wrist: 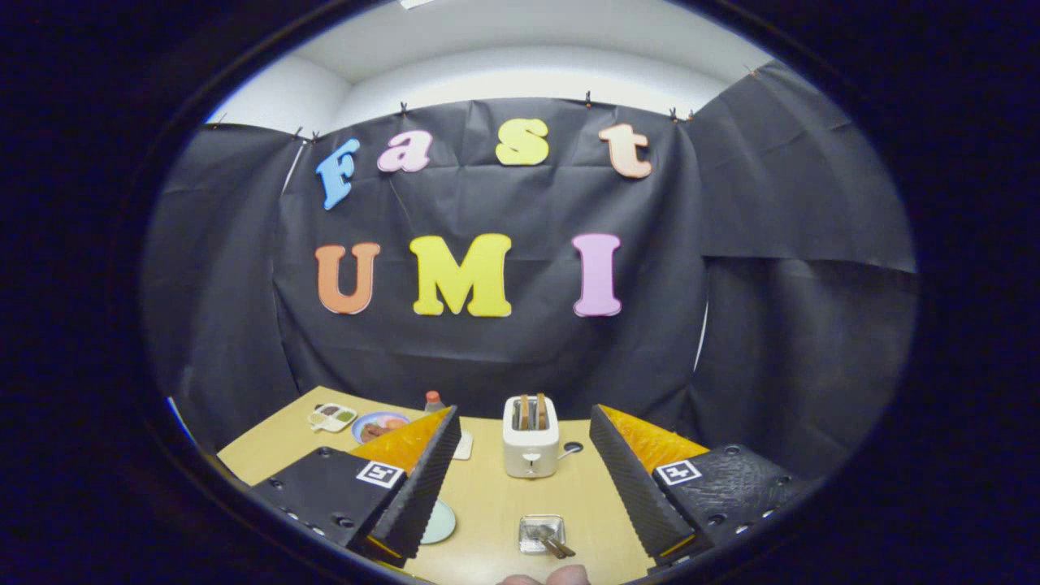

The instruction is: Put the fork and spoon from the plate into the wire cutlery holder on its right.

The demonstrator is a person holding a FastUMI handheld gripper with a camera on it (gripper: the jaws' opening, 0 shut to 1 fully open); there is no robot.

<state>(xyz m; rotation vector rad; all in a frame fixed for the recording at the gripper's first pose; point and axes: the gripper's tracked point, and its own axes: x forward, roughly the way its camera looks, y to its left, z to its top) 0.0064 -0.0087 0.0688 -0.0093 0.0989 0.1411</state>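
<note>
Six table items logged, left to right, with the claw above them. Item one: a small divided snack tray [331, 417] at the table's far left. Item two: a blue plate of food [379, 426] at the tray's three o'clock. Item three: an orange-capped bottle [435, 400] at that plate's two o'clock. Item four: the pale green plate [439, 523], half hidden behind the left finger; the part that shows is bare. Item five: a white toaster [530, 447] with two slices up, beyond the fingers. Item six: the wire cutlery holder [542, 534] at the green plate's three o'clock, with the cutlery handles [557, 545] leaning out of it toward five o'clock — whether fork, spoon or both cannot be told. The gripper [524, 410] is spread wide and holds nothing, well above the table. Judgement: the placing step looks finished or nearly so. The next move calls for a check of the plate's hidden half — and a low descent at the holder's nine o'clock if a piece remains.
</note>
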